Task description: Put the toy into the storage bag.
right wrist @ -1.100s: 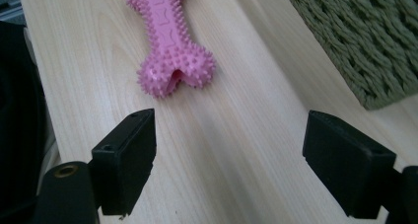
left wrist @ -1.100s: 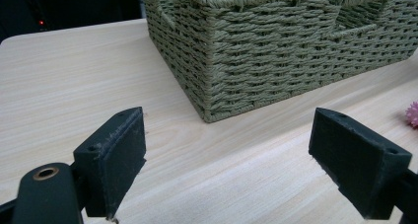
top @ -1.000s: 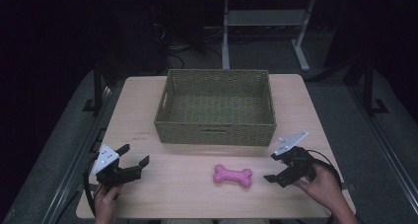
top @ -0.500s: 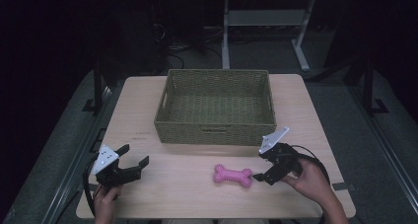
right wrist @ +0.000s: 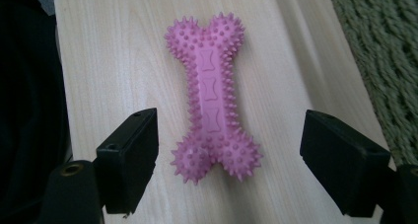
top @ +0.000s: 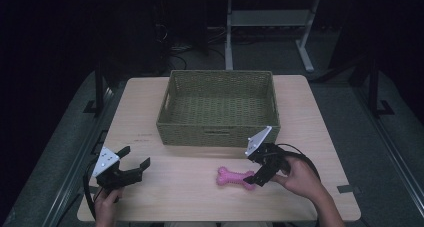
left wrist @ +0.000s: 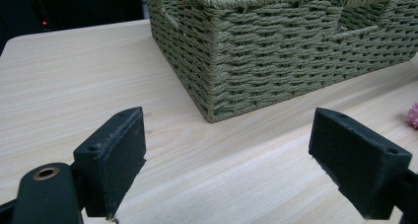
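- The right gripper [top: 256, 174] has moved left to the pink bone toy [top: 235, 177]; its jaws are spread wide around the toy's near end, not touching.
- The left gripper [top: 134, 161] hovers over the bench [top: 165, 187] near the basket [top: 218, 137], jaws wide, holding nothing.

basket [top: 218, 129] blocks far side | table [top: 175, 177] btwn grippers open
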{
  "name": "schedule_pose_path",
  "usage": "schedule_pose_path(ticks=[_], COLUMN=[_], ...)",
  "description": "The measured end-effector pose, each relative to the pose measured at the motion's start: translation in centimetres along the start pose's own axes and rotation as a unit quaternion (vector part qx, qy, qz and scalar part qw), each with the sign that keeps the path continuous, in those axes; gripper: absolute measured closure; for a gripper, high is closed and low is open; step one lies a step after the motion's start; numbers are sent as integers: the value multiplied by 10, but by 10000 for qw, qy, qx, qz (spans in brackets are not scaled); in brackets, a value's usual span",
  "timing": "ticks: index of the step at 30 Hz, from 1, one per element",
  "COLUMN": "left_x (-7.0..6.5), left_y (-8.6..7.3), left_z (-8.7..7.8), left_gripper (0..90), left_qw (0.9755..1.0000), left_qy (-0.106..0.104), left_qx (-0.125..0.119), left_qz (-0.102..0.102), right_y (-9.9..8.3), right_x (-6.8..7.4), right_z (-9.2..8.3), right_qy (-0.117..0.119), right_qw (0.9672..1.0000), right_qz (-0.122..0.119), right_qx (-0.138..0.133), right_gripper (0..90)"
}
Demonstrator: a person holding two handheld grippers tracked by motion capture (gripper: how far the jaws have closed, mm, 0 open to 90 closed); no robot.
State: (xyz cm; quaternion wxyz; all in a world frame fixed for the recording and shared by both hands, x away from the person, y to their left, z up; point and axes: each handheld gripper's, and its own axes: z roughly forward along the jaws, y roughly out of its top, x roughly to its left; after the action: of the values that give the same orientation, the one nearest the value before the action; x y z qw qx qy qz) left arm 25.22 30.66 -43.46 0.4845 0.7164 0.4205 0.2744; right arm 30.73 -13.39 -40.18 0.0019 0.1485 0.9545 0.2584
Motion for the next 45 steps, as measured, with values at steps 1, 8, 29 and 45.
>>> schedule_pose_path(ticks=[1, 8, 29, 45], left_x=[0, 1, 2, 2], left_y=[0, 0, 0, 0], left_z=[0, 0, -1, -1], left_gripper=[139, 138, 138, 138], left_qw=[10000, 10000, 10000, 10000], left_qy=[5, 16, 18, 12], left_qx=[4, 4, -21, -33], left_qz=[1, -10, -47, -59], right_y=[1, 7, 26, 27], right_x=[0, 1, 8, 10], right_z=[2, 11, 42, 54], right_qy=[8, 60, 152, 18], right_qw=[10000, 9999, 9975, 9949], right_qz=[-14, -87, -433, -638], right_qx=[21, 134, 543, 781], right_gripper=[225, 236, 374, 488])
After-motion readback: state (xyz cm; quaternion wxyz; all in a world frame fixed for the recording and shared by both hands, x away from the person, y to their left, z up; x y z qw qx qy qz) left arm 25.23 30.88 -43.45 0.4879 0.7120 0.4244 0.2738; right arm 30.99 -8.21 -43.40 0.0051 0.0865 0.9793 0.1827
